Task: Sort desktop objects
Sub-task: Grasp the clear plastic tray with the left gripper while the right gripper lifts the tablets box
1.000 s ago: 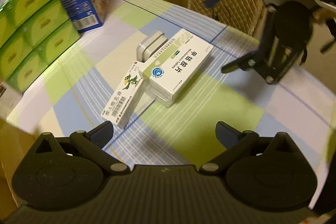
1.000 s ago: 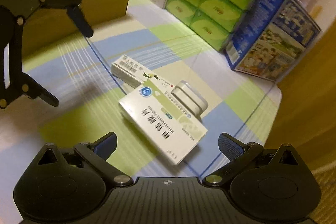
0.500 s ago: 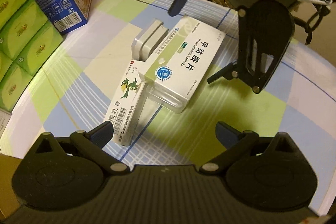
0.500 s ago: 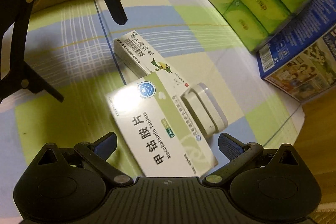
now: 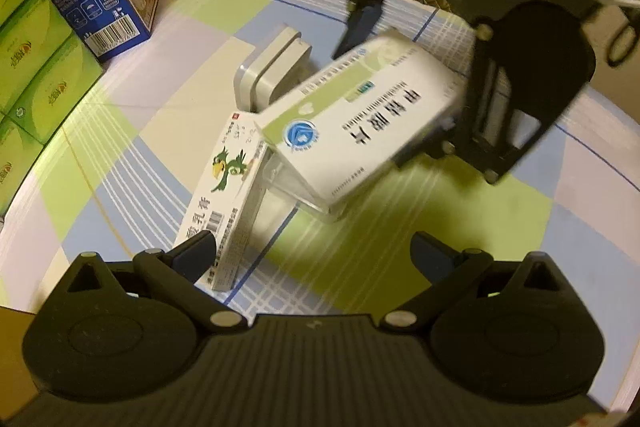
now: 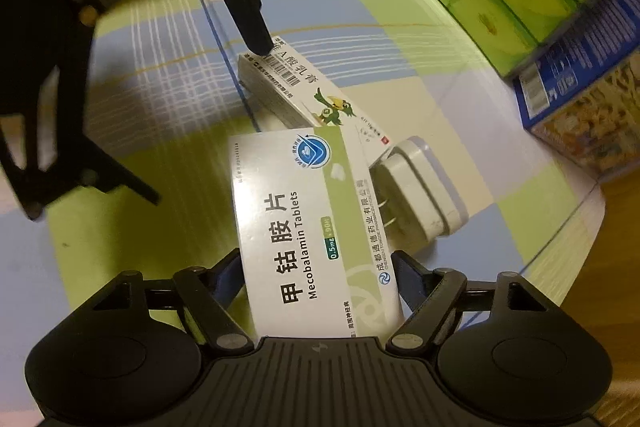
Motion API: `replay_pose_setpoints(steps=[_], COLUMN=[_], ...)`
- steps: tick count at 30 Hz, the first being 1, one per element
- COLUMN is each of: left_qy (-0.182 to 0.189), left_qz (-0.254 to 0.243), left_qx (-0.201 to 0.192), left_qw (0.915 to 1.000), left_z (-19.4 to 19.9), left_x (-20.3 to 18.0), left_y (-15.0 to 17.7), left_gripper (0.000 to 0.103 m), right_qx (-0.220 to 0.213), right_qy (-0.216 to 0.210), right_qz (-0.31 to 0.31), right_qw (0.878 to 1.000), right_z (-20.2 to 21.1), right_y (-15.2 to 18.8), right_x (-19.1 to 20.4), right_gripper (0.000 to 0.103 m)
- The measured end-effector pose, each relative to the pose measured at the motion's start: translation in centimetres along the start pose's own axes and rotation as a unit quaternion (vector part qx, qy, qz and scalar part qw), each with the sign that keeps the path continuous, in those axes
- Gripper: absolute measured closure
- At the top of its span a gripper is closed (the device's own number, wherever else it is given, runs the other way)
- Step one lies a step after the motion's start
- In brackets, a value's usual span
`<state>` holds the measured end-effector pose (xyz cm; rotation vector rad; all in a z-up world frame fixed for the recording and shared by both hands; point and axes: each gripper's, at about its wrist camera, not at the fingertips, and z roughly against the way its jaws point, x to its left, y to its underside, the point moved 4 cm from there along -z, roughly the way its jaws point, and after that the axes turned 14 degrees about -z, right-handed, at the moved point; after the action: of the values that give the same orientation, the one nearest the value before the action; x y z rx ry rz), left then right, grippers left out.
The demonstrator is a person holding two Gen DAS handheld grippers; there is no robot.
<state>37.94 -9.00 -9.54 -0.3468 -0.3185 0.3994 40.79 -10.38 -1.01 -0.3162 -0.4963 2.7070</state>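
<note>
Both of my hands have dropped toward the pile. Left gripper (image 5: 308, 251) hangs wide open, one finger tip at the barcode end of the bird-printed carton (image 6: 298, 87), holding nothing. At three o'clock, my right gripper (image 6: 318, 279) is closing around the Mecobalamin box (image 6: 304, 223), lying tilted across the carton on the counter (image 6: 132, 131); that box looks ready to be sorted first.

"Mecobalamin Tablets" and "0.5mg" (green tag) on the white medicine box (image 6: 308, 227)
</note>
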Motion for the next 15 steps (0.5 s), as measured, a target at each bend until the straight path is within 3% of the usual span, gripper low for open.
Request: replay_pose_setpoints(steps=[3,11,15], left_qy=[0.002,0.001,0.004], left_qz=[0.002,-0.018,-0.021], left_qx=[-0.011,-0.025,-0.029], left_qw=[0.9999,0.9995,0.9993], left_z=[-0.2,-2.2,-3.0], left_x=[0.2,0.1,-0.1], left_y=[-0.6,-2.5,-3.2], left_gripper=[0.002,0.018,0.027], right_qx=[0.012,0.031,0.038], right_qy=[-0.001,0.025,0.034], right_qz=[-0.043,-0.131,-0.192], right_qw=[0.999,0.991,0.98], right_z=[0.7,1.9,2.2], right_y=[0.9,4.7,6.4], right_x=[-0.5,-2.8,-4.4], right_gripper=[0.029,0.029,0.029])
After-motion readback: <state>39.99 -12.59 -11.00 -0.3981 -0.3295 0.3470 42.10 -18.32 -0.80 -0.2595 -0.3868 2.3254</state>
